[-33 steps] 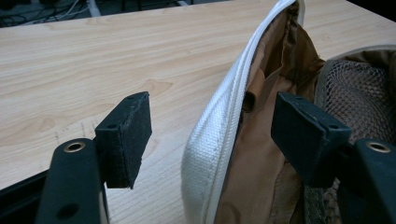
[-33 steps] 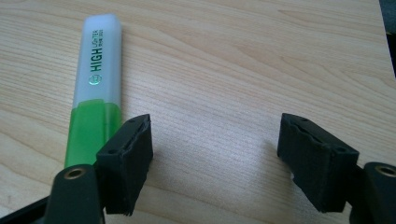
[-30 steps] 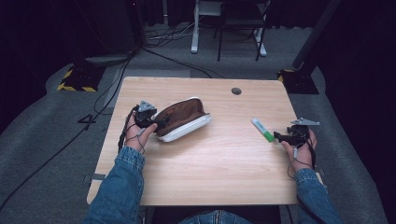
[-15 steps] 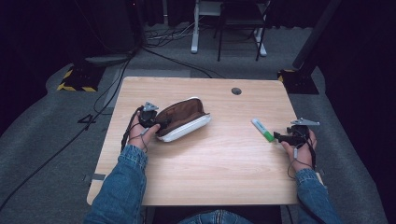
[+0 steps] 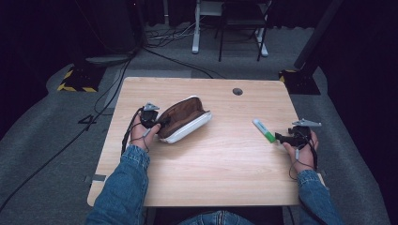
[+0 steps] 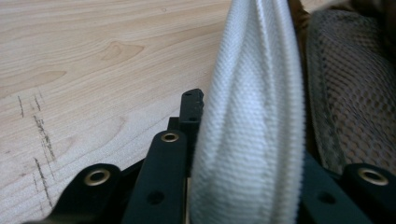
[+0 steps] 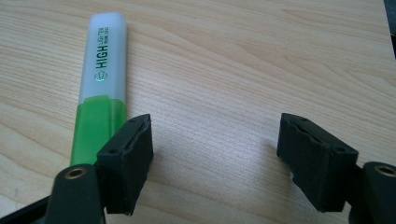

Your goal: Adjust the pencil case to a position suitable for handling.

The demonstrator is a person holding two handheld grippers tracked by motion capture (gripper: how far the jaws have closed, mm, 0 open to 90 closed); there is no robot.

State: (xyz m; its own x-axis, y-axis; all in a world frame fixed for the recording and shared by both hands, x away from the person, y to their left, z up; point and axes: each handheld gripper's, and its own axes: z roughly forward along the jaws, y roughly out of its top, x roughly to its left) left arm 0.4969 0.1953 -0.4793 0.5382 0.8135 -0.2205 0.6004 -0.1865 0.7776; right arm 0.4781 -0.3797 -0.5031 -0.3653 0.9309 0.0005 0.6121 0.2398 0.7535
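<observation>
Left hand-held gripper [image 5: 162, 123]: jaws clamped on the white fabric rim of the brown, mesh-lined zip pouch [image 5: 183, 118], left of centre on the pale wooden table [image 5: 220, 164]. Little has changed over the last second; the pouch lies as before, so the likely packing step is not begun. Right gripper [image 7: 215, 149]: jaws spread, empty, bare wood between them. Green-and-white plastic highlighter [image 7: 102, 84]: flat, just beside one jaw, outside the gap. Obstructions between pen and pouch: none.
</observation>
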